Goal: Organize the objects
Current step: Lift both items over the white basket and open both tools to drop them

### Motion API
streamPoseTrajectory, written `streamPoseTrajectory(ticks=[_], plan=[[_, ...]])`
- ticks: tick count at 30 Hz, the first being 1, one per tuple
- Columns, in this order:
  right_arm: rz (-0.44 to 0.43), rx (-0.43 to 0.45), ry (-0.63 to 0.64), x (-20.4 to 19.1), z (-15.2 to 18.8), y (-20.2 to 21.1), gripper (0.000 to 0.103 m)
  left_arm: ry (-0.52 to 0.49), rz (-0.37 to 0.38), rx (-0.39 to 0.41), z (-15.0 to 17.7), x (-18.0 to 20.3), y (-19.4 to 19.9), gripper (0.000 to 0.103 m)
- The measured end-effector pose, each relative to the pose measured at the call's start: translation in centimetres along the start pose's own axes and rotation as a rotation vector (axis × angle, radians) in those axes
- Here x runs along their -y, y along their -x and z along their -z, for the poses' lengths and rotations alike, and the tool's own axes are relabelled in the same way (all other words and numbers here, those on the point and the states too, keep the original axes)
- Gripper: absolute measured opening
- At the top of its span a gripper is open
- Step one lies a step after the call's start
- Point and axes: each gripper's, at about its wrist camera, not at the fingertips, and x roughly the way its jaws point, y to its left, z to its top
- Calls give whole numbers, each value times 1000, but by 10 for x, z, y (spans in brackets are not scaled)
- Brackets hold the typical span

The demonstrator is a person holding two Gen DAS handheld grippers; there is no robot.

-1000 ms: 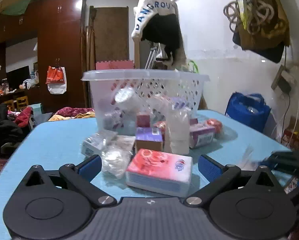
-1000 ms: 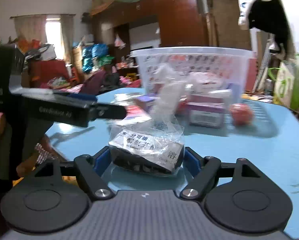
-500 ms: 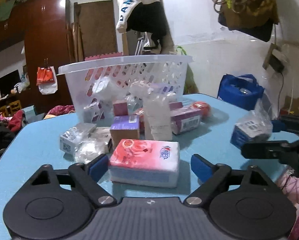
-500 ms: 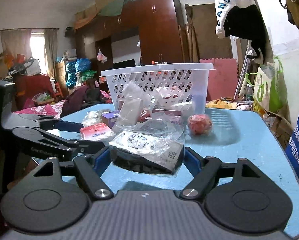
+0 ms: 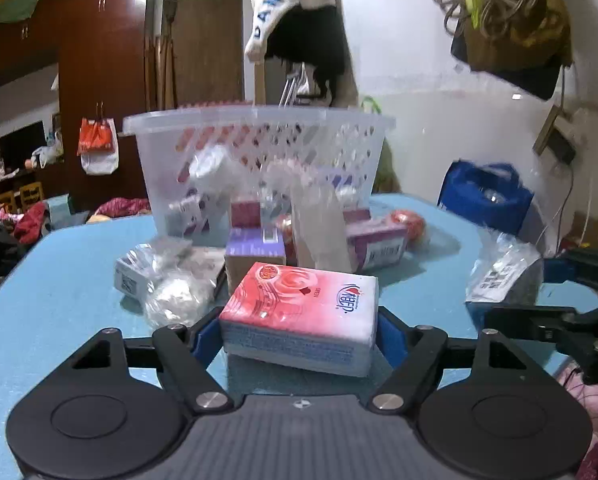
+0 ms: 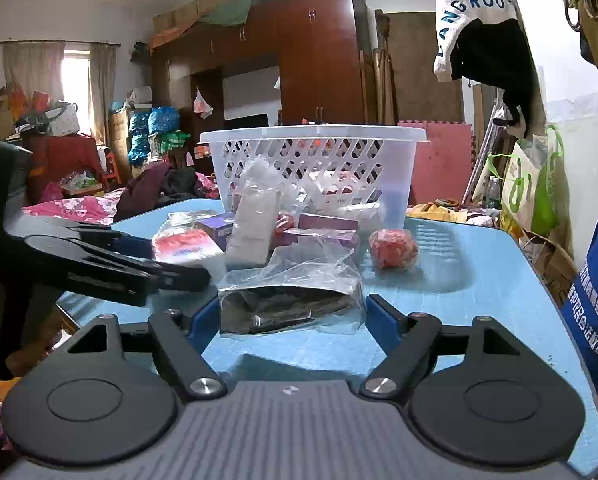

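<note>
Left claw pinching the pink tissue pack, blue pads tight on both short sides, pack sitting at the near edge of the blue bench. Right claw clamped on a clear plastic bag with a dark packet inside, bag bottom on or just above the bench, can't tell which. White basket upright at the far side, some items already inside. Loose pile just in front of it: purple box, pale wrapped block, red mesh ball, small bagged items. Left claw visible in right view, level with the bag.
</note>
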Motion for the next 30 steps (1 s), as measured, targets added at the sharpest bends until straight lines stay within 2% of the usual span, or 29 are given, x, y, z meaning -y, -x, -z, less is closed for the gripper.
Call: streamPoseTrajectory(ticks=[6,13,18,23,26,30], plan=[[0,32,-7,5,-5,8,79,16,18,78,-6,-8,23,80],[10,76,1,13,-12,10,79,50,28,126,-12,-23,35,80],[-18,102,-8,20,-20,12,79,94,44,163,-24,-38,43,80],[-26,178,58,17,-73,4,79,141,71,223,-72,-53,42,80],[-1,246,129,13,-108,-9,79,169,50,246,-109,-64,29,80],[-12,248,146,15,-145,-46,79,195,45,211,-159,-76,-9,80]])
